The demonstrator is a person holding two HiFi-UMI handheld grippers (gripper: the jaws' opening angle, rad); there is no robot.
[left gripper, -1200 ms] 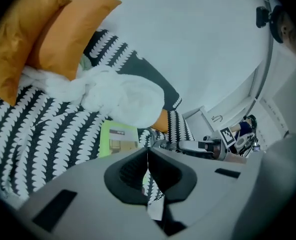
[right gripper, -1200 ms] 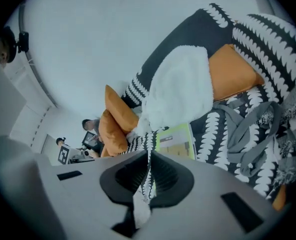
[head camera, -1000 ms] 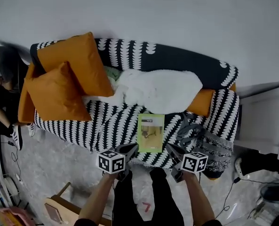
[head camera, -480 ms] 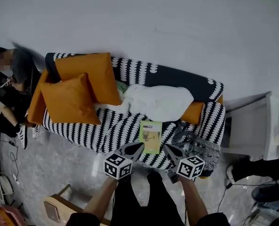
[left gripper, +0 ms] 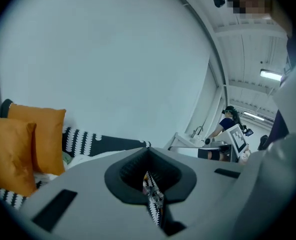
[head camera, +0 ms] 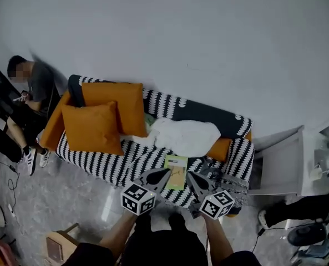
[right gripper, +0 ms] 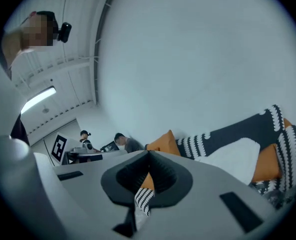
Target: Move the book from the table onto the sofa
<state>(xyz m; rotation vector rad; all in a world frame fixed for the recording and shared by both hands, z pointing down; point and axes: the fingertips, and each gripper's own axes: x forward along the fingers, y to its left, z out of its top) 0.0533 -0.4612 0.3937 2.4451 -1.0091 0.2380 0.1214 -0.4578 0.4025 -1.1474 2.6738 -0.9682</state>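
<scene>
Thin green rectangular book flat on black-and-white patterned sofa seat, near fluffy white throw; plump orange cushions at far end. Fingers of left gripper and right gripper pressed together, holding nothing. Glossy grey floor, plain pale wall.

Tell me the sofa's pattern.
The sofa is black with rows of white crescent marks; head view shows it best.

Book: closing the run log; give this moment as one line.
book: lying on sofa seat | left claw: shut, empty | right claw: shut, empty

Plain white wall, grey marbled floor
</scene>
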